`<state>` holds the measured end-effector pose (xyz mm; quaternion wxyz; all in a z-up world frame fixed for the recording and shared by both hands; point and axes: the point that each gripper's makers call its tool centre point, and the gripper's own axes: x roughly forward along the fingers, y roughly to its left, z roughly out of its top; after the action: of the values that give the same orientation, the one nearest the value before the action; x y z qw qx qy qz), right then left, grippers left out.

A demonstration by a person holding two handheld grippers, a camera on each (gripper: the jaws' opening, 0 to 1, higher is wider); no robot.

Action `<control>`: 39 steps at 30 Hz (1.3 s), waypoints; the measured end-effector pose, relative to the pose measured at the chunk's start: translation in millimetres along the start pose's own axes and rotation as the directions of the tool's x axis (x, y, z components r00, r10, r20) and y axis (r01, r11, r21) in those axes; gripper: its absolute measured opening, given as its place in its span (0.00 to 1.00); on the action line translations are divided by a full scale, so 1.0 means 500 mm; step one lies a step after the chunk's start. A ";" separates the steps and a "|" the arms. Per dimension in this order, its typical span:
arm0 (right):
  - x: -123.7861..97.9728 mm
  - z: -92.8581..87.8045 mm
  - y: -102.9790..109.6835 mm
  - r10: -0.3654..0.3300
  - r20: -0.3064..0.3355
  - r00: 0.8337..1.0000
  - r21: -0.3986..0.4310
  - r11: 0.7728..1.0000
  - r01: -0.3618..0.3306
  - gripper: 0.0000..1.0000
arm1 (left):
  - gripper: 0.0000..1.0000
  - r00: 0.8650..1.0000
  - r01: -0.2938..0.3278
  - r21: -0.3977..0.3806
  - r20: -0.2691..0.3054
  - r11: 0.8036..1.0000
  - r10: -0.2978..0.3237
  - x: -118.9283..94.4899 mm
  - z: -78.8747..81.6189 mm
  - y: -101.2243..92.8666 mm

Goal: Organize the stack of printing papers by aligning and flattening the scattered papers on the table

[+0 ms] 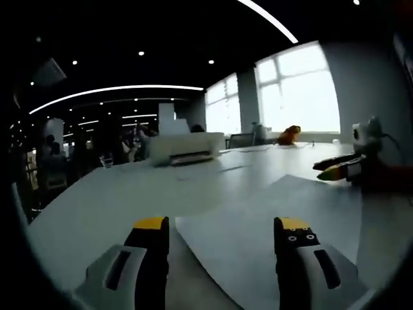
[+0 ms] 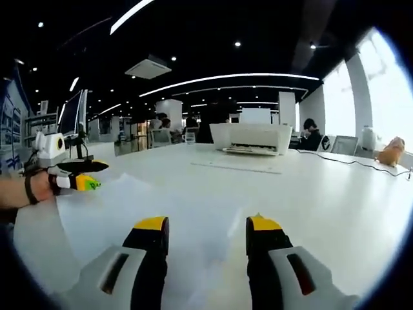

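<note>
- Office hall, open-plan: dark ceiling with strip lights, bright windows [image 1: 298, 90] along one side, seated people far back.
- Table [image 2: 335, 194], long and pale: the work surface, both tongs held low over it.
- Printer [image 2: 253, 138], white, at the far middle of the table; likely the source of the sheets, well apart from the work area.
- Papers [image 1: 258, 219], white sheets lying loose and flat on the table, spread just ahead of and under the left tongs; in the right gripper view more paper [image 2: 122, 194] lies between the two tools. Edges look askew, so aligning is judged not yet done.
- Left tongs [image 1: 222, 226]: jaws spread wide with nothing between them, hovering just above a sheet, probably placed to press or nudge it.
- Right tongs [image 2: 208, 226]: jaws parted and empty, pointed across the paper toward the printer; seen from the left gripper view [image 1: 335, 166] as a dark beak with a yellow-green tip.
- Hand [image 2: 32, 187] with a dark wrist strap, holding the left tool beside the paper's far edge.
- Orange toy [image 1: 289, 135] on the window sill, unrelated.
</note>
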<state>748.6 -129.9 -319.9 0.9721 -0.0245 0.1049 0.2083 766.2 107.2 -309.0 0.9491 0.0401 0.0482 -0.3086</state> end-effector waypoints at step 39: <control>-0.128 0.005 0.071 0.036 0.097 0.995 0.058 0.997 -0.042 0.90 | 0.97 0.999 -0.049 -0.006 -0.004 0.999 0.049 -0.149 -0.013 -0.032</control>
<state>677.4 -122.7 -304.1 0.9721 0.0168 0.0648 0.2249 696.3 138.4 -307.6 0.9565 0.0388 0.0498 -0.2849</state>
